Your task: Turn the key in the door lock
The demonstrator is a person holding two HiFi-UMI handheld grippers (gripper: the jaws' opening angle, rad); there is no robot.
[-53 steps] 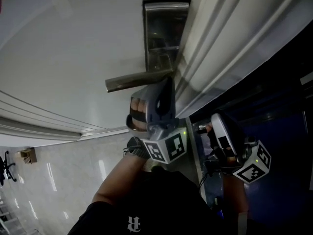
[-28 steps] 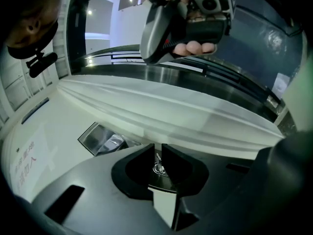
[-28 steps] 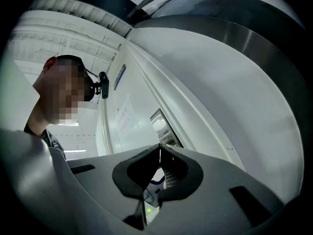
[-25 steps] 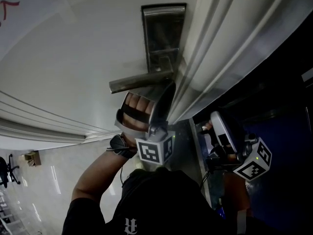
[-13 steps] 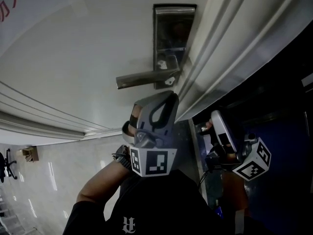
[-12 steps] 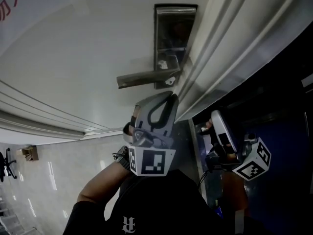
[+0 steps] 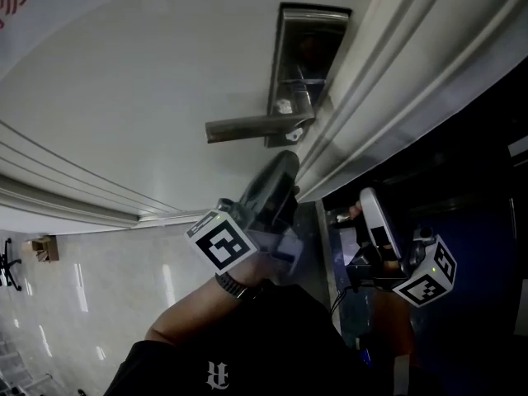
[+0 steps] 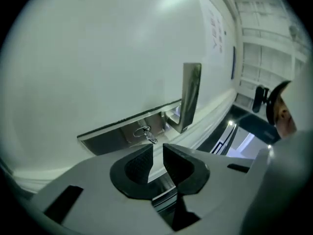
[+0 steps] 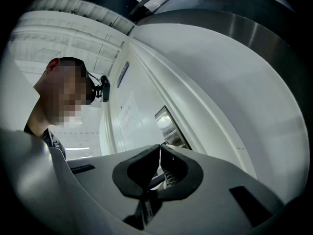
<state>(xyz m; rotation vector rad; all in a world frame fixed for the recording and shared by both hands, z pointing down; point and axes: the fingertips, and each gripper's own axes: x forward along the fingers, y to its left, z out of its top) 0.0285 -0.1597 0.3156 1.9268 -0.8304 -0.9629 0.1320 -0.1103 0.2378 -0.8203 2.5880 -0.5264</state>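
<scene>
Left tongs [image 8: 157, 150] slightly apart, near key [image 8: 144, 132], right tongs [image 9: 160, 148] closed

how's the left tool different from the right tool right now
The left tool has its jaws a narrow gap apart, while the right tool has its jaws together. The left tool points at the key in the lock and stops just short of it. The right tool sits off to the side, away from the lock. Both hold nothing.
</scene>
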